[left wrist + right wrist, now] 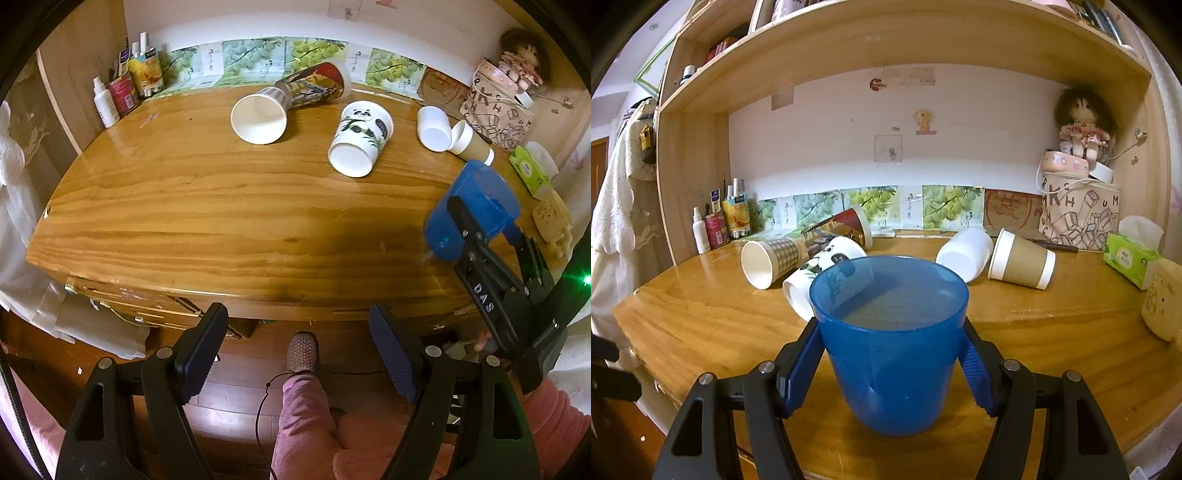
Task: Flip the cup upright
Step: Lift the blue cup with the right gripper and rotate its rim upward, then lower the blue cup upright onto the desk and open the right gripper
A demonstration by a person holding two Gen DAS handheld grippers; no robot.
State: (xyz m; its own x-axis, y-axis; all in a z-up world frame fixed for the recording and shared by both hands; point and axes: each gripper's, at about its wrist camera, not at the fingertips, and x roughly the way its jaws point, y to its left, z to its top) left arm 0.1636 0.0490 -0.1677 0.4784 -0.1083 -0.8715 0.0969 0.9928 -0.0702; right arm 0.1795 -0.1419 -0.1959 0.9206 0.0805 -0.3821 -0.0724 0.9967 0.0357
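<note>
Right gripper (892, 363) clamped on the blue cup (888, 343), mouth up, axis near vertical above the desk (1052, 325); left gripper (299, 354) open, empty, well apart.

The blue cup (890, 343) hides part of the panda cup (820, 273) behind it. From the left wrist, a right finger (476, 240) covers the blue cup's (476, 206) side, its outline blurred. Top shelf (905, 33) contents are cut off by the edge.

A wooden bench (701, 314) stands against a white wall (831, 147), shelf (886, 40) overhead, dark wooden floor (236, 391) below.
</note>
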